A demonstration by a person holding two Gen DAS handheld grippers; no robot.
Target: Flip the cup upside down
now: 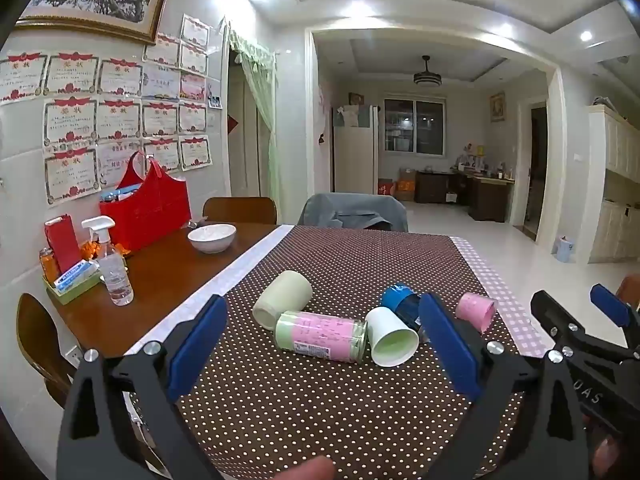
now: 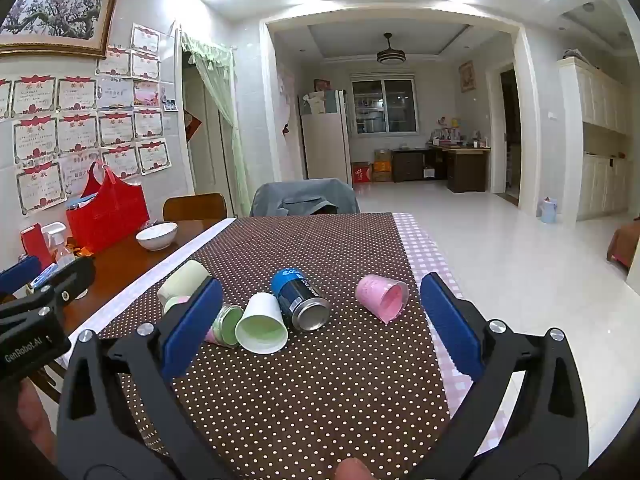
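Several containers lie on their sides on the dotted brown tablecloth (image 1: 320, 400). A white paper cup (image 1: 390, 336) (image 2: 262, 328) points its mouth toward me. A pink cup (image 1: 476, 310) (image 2: 382, 296) lies to the right. A pale green cup (image 1: 282, 298) (image 2: 184, 278) lies to the left. Between them are a pink-and-green jar (image 1: 320, 336) and a blue can (image 2: 300, 296) (image 1: 402, 304). My left gripper (image 1: 324, 340) is open and empty, short of the group. My right gripper (image 2: 320, 320) is open and empty, also short of it; it shows in the left wrist view (image 1: 580, 320).
A white bowl (image 1: 212, 237), a spray bottle (image 1: 112, 266), a red bag (image 1: 148, 208) and a small tray of items stand on the bare wood at the left. Chairs (image 1: 352, 210) stand at the far end. The table's right edge drops to tiled floor (image 2: 520, 272).
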